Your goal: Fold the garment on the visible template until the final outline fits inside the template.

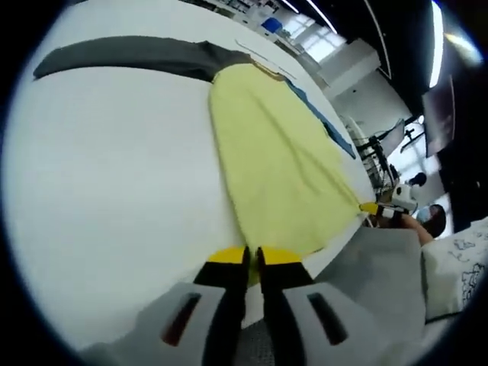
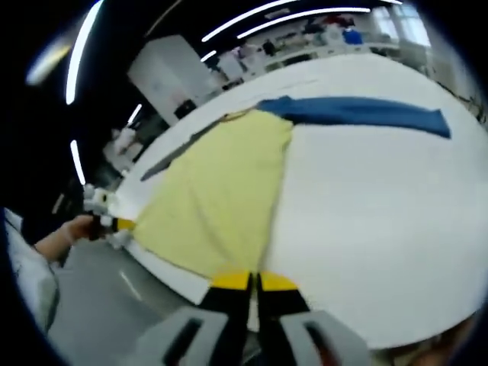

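A pale yellow garment point(image 1: 274, 152) lies stretched lengthwise on the white table point(image 1: 114, 175). At its far end a dark grey piece point(image 1: 130, 55) runs off to one side and a blue piece point(image 1: 324, 118) to the other. My left gripper point(image 1: 252, 258) is shut on the garment's near edge at the table's rim. In the right gripper view the yellow garment point(image 2: 221, 194) narrows down to my right gripper point(image 2: 253, 280), which is shut on its near corner. The blue piece point(image 2: 358, 110) and the grey piece point(image 2: 175, 156) lie beyond. Each view catches the other gripper point(image 1: 381, 210) point(image 2: 107, 221) at the hem's opposite corner.
The table edge point(image 2: 175, 267) runs just ahead of both grippers, with grey floor point(image 1: 381, 259) below it. A person's hand point(image 2: 65, 236) holds the left gripper. Desks, monitors and bright windows point(image 1: 316, 42) stand beyond the table's far end.
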### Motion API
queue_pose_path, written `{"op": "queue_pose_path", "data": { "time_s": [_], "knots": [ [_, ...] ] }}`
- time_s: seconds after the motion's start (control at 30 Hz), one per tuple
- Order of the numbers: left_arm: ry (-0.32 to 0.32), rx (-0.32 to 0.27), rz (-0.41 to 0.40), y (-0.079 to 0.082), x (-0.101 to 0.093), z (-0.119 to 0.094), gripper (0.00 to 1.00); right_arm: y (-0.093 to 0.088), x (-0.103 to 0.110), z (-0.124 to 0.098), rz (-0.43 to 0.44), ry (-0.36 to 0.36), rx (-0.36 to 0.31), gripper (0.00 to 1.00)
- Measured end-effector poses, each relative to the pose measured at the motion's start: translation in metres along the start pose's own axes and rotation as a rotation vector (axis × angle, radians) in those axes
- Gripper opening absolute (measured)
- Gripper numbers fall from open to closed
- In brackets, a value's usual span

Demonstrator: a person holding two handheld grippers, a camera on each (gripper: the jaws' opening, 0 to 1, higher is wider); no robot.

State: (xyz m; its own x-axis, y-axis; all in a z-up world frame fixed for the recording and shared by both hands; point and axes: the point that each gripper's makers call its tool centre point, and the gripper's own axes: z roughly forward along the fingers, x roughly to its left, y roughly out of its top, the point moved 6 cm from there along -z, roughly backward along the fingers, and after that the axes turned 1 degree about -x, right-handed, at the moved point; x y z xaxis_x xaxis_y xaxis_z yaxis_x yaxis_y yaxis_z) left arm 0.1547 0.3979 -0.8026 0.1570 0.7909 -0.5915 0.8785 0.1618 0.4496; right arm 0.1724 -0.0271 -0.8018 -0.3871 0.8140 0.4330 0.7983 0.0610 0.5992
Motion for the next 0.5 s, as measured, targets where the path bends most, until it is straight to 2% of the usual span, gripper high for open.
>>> {"op": "queue_pose_path", "data": {
  "time_s": [0.1,0.17,0.23,0.3,0.33,0.43,0.5],
  "knots": [
    [-0.016,-0.04,0.029,0.002,-0.007,-0.003,0.15,0.003,0.002,-0.002,-0.015,0.023,-0.025,0.1],
    [-0.031,-0.085,0.108,0.006,-0.009,-0.004,0.27,0.007,0.002,-0.003,-0.026,0.042,-0.053,0.2],
    [-0.022,-0.119,0.144,0.01,-0.011,-0.007,0.37,0.012,0.0,-0.005,-0.038,0.053,-0.072,0.29],
    [-0.013,-0.188,0.199,0.018,-0.011,-0.01,0.48,0.018,0.001,-0.006,-0.056,0.061,-0.102,0.36],
    [-0.002,-0.214,0.213,0.021,-0.011,-0.011,0.57,0.021,0.003,-0.007,-0.063,0.066,-0.114,0.41],
    [0.02,-0.255,0.246,0.026,-0.014,-0.012,0.77,0.028,0.002,-0.006,-0.071,0.071,-0.137,0.58],
    [0.021,-0.272,0.262,0.028,-0.016,-0.013,0.84,0.032,0.001,-0.006,-0.088,0.067,-0.16,0.68]
  ]
}}
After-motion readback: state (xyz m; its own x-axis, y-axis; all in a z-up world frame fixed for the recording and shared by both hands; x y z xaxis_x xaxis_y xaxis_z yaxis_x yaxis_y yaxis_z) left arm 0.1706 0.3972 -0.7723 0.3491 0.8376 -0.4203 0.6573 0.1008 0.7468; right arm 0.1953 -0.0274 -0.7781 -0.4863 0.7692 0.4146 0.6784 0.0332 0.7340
